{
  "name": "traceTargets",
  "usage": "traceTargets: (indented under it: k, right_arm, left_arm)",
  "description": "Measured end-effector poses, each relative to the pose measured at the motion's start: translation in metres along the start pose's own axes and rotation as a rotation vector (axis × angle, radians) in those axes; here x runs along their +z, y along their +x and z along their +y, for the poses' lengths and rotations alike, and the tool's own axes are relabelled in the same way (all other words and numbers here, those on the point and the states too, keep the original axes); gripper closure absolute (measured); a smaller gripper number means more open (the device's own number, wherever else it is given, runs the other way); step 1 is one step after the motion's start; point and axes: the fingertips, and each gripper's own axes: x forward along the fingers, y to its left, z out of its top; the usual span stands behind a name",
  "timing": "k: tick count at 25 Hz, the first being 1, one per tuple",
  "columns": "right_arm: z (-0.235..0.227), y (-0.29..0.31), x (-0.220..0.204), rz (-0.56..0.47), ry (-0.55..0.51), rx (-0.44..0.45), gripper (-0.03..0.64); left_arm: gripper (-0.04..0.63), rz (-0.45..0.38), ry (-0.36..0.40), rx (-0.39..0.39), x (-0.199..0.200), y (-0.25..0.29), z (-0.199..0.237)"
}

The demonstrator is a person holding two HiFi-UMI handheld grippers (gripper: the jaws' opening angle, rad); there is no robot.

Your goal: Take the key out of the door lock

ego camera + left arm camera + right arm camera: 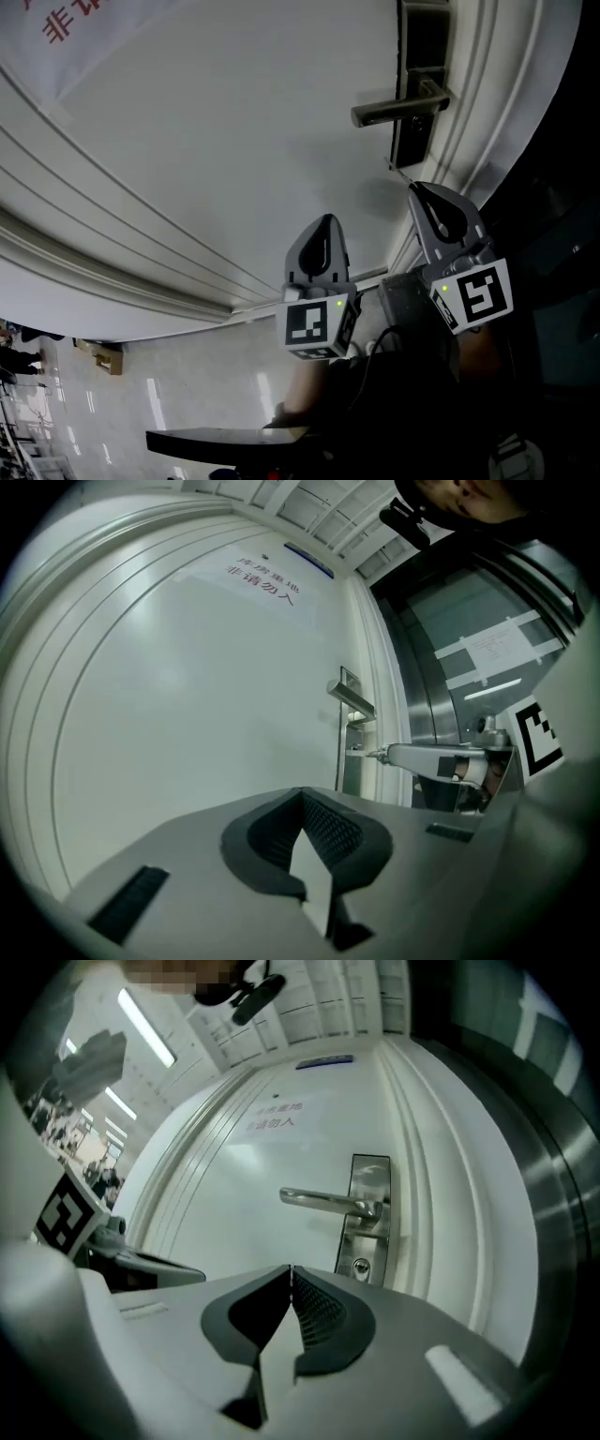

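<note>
Facing a plain white panelled door (234, 122), both hand-held grippers point at its lock side. In the head view a long brushed-metal lever handle (398, 111) sits at about one o'clock, mounted on a tall narrow metal lock plate (417, 103).

The left gripper (302, 794) has its grey jaws pressed together at the tip with nothing between them. It hangs off the door, at about seven o'clock from the right gripper (286, 1269) in the head view.

The right gripper's jaws are likewise closed tip to tip in its own view, and nothing shows between them there. From that view the round lock cylinder (361, 1267) lies low on the plate, under the handle, at about three o'clock from the jaw tips.

In the left gripper view a thin metal key (366, 752) juts sideways from the plate below the handle. Its outer end reaches the right gripper's tip, at three o'clock from the plate. I cannot tell whether that tip grips the key or only meets it.

A white paper notice with red characters (66, 23) hangs at eleven o'clock in the head view. Glossy pale floor tiles (187, 394) show at seven o'clock.
</note>
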Motion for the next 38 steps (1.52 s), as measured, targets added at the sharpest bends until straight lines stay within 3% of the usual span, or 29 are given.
traceTargets:
  k: [3,9,24,38]
  right_arm:
    - [0.003,0.001,-0.002,-0.021,0.076,0.032,0.606]
    - [0.012,0.007,-0.008,-0.012,0.111,0.054,0.606]
    - [0.014,0.01,-0.006,-0.019,0.114,0.057,0.606]
    - [0.015,0.009,-0.006,-0.025,0.119,0.057,0.606]
  left_arm:
    - [0.595,-0.017,0.024,-0.026,0.001,0.002,-0.005]
    - [0.595,-0.009,0.027,-0.047,0.001,0.006,-0.01]
    - [0.595,-0.008,0.01,-0.034,0.002,0.006,-0.005]
    - [0.595,-0.029,0.049,-0.039,-0.003,0.007,-0.002]
